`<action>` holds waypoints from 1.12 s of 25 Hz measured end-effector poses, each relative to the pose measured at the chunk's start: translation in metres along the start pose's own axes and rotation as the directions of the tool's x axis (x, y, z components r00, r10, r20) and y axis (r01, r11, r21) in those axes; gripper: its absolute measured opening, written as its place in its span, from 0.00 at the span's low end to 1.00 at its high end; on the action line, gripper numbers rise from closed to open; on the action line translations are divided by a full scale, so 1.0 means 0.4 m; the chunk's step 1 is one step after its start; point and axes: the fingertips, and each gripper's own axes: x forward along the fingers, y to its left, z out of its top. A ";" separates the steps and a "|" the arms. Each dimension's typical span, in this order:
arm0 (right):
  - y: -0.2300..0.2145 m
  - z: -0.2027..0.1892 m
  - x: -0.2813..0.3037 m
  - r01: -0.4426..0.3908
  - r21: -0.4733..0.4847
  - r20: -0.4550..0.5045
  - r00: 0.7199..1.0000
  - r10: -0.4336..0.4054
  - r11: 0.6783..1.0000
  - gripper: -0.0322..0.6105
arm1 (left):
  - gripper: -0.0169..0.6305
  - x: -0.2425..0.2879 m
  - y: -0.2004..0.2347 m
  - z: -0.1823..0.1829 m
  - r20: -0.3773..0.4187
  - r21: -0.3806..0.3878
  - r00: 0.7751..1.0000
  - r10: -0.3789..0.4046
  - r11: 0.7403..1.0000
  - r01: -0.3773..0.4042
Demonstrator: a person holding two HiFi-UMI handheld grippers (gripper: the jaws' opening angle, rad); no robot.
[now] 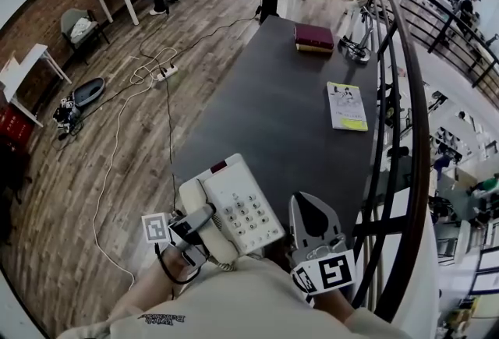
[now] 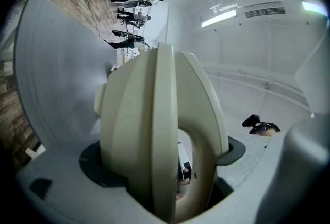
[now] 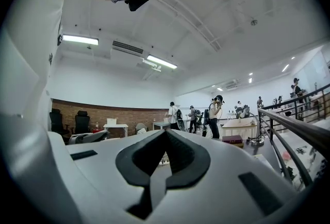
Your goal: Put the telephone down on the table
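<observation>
The telephone (image 1: 243,211) is at the near corner of the dark counter (image 1: 273,111), right in front of the person, keypad up. Its lower edge runs over the person's shirt in the head view, so I cannot tell whether the base rests on the counter or hangs just above it.

The left gripper (image 1: 199,222) comes in from the left, and its fingers (image 2: 62,187) pinch the cream handset (image 2: 154,115) along the telephone's left side. In the left gripper view the handset fills the middle of the frame, with a dark pad pressed on either flank. The pale surface to its left is too blurred to make out. In the head view the gripper covers the middle of the handset, and only its rounded upper end shows clearly.

The right gripper (image 1: 306,209) is just beside the telephone on the right, apart from it. Its fingers are pressed together to a point with nothing between them. The right gripper view (image 3: 165,135) shows the same closed tips, aimed across the room.

Further along the counter, well apart from the telephone, lie a dark red book (image 1: 313,36) and a yellow-edged booklet (image 1: 346,106); its print is too small to read. A black railing (image 1: 405,96) curves along the counter's right side.
</observation>
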 end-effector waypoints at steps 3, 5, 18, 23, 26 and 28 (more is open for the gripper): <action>-0.004 -0.006 -0.013 -0.014 0.004 0.001 1.000 0.014 1.000 0.05 | 0.77 0.007 0.005 -0.013 0.015 0.000 1.000 0.009 1.000 -0.009; -0.009 -0.008 -0.018 -0.021 0.006 0.003 1.000 0.021 1.000 0.05 | 0.77 0.011 0.009 -0.019 0.024 -0.003 1.000 0.011 1.000 -0.011; -0.045 -0.014 -0.031 -0.039 0.000 0.026 0.999 0.039 0.999 0.05 | 0.77 0.023 -0.001 -0.029 0.067 0.034 0.998 0.012 0.999 -0.014; -0.065 -0.023 0.002 -0.027 -0.012 0.028 0.999 0.027 1.000 0.05 | 0.77 0.037 0.015 0.019 0.069 0.050 0.998 -0.005 0.999 0.001; -0.082 -0.023 0.046 -0.009 -0.032 0.024 1.000 0.010 0.999 0.05 | 0.77 0.056 0.028 0.075 0.061 0.053 0.998 -0.021 0.998 0.018; -0.094 -0.025 0.083 0.007 -0.043 0.021 1.000 -0.006 0.999 0.05 | 0.77 0.068 0.042 0.116 0.051 0.044 0.998 -0.030 0.999 0.028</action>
